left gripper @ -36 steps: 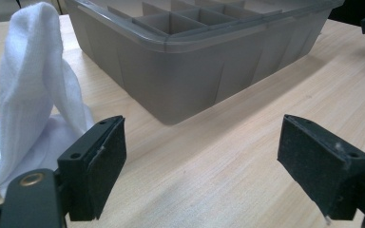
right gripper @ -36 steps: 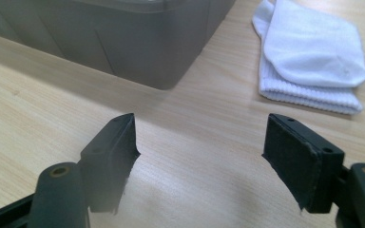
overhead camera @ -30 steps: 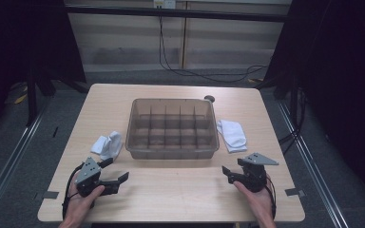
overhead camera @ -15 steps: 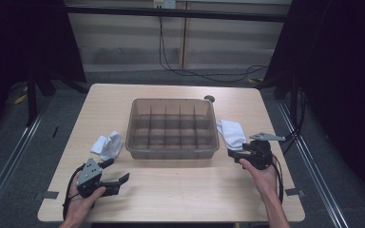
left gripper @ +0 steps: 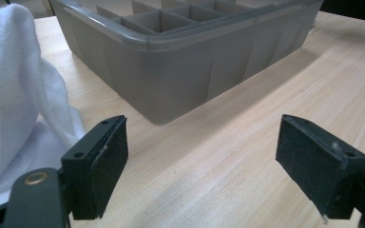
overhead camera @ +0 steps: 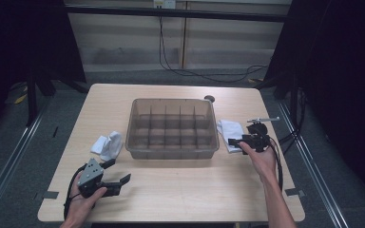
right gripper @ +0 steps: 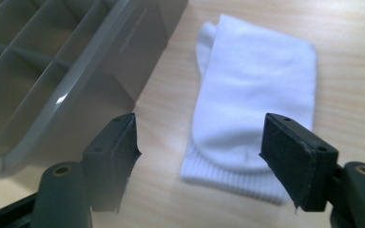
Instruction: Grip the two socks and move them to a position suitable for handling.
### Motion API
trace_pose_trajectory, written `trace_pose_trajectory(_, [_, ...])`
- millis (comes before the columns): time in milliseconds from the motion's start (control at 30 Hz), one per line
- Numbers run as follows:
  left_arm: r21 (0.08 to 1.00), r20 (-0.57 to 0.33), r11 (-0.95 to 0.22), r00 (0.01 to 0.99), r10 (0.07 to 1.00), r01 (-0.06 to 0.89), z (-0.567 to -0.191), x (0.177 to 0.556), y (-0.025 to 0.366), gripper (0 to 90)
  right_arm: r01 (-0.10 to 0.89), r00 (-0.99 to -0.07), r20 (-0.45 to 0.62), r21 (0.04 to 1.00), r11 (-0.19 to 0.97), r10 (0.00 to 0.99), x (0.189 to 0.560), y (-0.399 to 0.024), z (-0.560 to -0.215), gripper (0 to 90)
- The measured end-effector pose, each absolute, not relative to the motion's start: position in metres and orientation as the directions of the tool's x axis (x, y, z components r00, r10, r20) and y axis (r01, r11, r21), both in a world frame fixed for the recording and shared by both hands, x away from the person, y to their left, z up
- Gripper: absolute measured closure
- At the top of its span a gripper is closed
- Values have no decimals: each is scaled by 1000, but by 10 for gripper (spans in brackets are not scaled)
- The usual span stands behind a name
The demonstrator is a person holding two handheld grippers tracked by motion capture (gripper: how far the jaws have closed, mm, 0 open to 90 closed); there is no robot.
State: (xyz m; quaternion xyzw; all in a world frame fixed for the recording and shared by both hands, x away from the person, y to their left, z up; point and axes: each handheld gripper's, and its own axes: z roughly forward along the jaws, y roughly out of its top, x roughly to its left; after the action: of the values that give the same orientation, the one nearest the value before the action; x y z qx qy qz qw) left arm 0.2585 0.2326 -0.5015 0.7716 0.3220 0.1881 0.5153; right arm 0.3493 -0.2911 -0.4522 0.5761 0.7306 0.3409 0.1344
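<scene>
A grey plastic bin (overhead camera: pixel 173 128) with several compartments stands mid-table. To its right lies a folded white sock (overhead camera: pixel 229 128), and a second white sock (overhead camera: pixel 108 145) lies crumpled to its left. My right gripper (overhead camera: pixel 235 141) hovers at the right sock's near end, open. In the right gripper view the sock (right gripper: pixel 252 95) lies just beyond and below the spread jaws of my right gripper (right gripper: pixel 202 142), with the bin (right gripper: pixel 52 71) to their left. My left gripper (overhead camera: pixel 118 172) rests near the front left edge, open. Its own view has my left gripper (left gripper: pixel 204 156) empty, the crumpled sock (left gripper: pixel 19 85) left and the bin's corner (left gripper: pixel 180 61) ahead.
A small dark round object (overhead camera: pixel 209 99) sits at the table's far edge behind the bin. Dark tape marks (overhead camera: pixel 50 194) lie at the front corners. The wooden table (overhead camera: pixel 185 185) has bare room in front of the bin. Cables trail on the floor beyond.
My right hand has moved away from the table's front edge to the sock on the right of the bin. The left hand has stayed put.
</scene>
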Motion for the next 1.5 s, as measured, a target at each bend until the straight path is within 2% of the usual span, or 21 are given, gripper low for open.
trace_pose_trajectory(267, [916,-28,-274,729,684,292,-501,258,233,182,784,-266,170,612,110,949,378,-290,-452,202])
trace_pose_trajectory(433, [916,-27,-277,732,680,291,-501,258,233,183,823,-230,119,554,127,966,400,-282,-468,168])
trace_pose_trajectory(600, [915,-30,-277,735,677,293,-501,258,233,183,846,-202,84,516,131,976,407,-279,-482,168])
trace_pose_trajectory(733, [913,-40,-276,740,672,300,-501,259,232,184,844,-208,84,519,136,974,407,-277,-488,194])
trace_pose_trajectory(833, [913,-39,-278,743,668,298,-501,258,232,185,842,-222,32,511,175,975,406,-273,-492,185])
trace_pose_trajectory(1000, [910,-49,-279,746,664,307,-502,258,232,185,837,-208,1,517,178,978,404,-270,-493,206])
trace_pose_trajectory(1067, [908,-40,-288,747,664,305,-501,258,231,185,842,-188,-2,515,162,982,404,-270,-492,300])
trace_pose_trajectory(1100, [908,-40,-290,752,658,303,-501,258,231,185,842,-188,-2,515,162,982,404,-270,-492,300])
trace_pose_trajectory(1167, [908,-40,-293,756,653,301,-501,257,231,186,858,-168,0,492,146,986,404,-272,-488,428])
trace_pose_trajectory(1300, [906,-41,-295,756,654,304,-501,258,231,186,858,-155,0,496,135,988,403,-274,-487,504])
trace_pose_trajectory(1333, [906,-44,-292,755,654,306,-501,258,231,186,859,-143,1,497,123,990,403,-274,-486,601])
trace_pose_trajectory(1367, [905,-42,-296,754,655,307,-501,258,231,186,859,-143,1,497,123,990,403,-274,-486,601])
trace_pose_trajectory(1433, [904,-40,-299,757,652,305,-501,258,231,186,851,-129,6,515,107,992,402,-277,-487,700])
trace_pose_trajectory(1500, [904,-38,-302,760,649,304,-501,258,231,186,851,-130,8,514,107,991,402,-277,-487,704])
